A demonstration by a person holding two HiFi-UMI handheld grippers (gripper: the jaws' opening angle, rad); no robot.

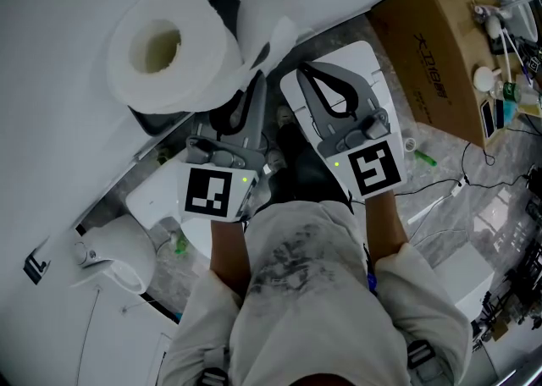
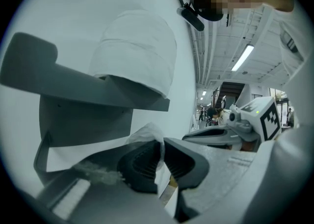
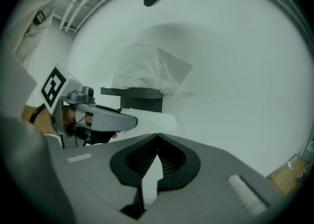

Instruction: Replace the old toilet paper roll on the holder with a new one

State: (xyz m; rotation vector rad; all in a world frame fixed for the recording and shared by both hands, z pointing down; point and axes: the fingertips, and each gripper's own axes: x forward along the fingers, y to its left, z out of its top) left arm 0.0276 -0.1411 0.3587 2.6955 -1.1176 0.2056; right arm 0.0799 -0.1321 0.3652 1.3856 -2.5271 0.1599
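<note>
Left gripper (image 2: 162,148) pinching loose paper (image 2: 147,132) just ahead of it, under holder shelf (image 2: 98,88). Right gripper (image 3: 157,138) pressed together, empty, alongside. Full roll (image 1: 201,54) parked above on shelf top, not mounted — swap looks early, mostly left to do.

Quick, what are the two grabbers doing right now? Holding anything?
Left gripper: closed, pinching a sheet of toilet paper.
Right gripper: closed, holding nothing.
</note>
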